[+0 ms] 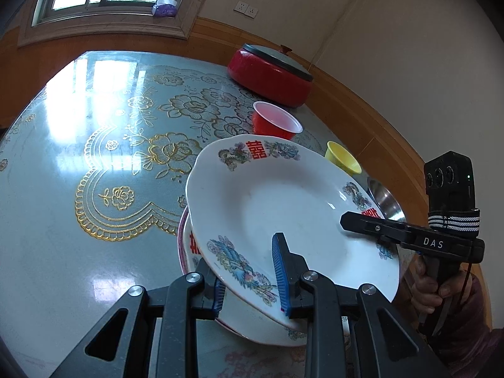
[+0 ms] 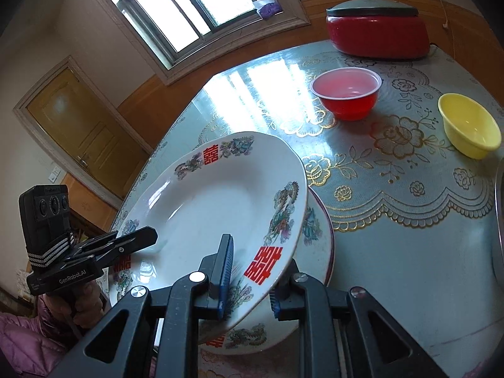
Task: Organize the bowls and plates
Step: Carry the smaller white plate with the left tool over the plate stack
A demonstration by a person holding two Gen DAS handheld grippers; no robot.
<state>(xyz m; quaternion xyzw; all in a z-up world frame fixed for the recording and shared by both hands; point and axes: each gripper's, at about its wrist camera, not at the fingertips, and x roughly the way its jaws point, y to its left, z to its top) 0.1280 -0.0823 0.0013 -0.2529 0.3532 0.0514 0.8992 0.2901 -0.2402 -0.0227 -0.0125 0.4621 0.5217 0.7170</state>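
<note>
I have the white ceramic plate with the painted phoenix-and-dragon rim (image 1: 283,208) pinched between both sets of tongs. The left tongs (image 1: 250,278) are clenched on its near rim, one blue pad on the upper face and one under the edge. The right tongs (image 2: 249,278) are clenched on the opposite rim in the same way. The plate hangs tilted just above a second white plate of the same pattern (image 2: 315,245), which rests on the worktop (image 1: 63,189), a glass-topped surface over a gold floral cloth. I cannot tell whether the two plates touch anywhere.

I judge this plate stiff, fairly heavy and brittle, with a glazed surface that could slip under the pads. The flat rim band is the sensible place to hold it, on two opposite sides, as now. Setting it down level should keep rim from chipping rim.

Beyond it stand a red plastic bowl (image 2: 346,96), a small yellow bowl (image 2: 469,124) and a red lidded cooker (image 2: 376,28); a shiny steel bowl (image 1: 386,200) shows at the edge.

Red double-happiness characters sit on the plate rims. One gripper body reads "DAS", the other "GenRobot.AI".
</note>
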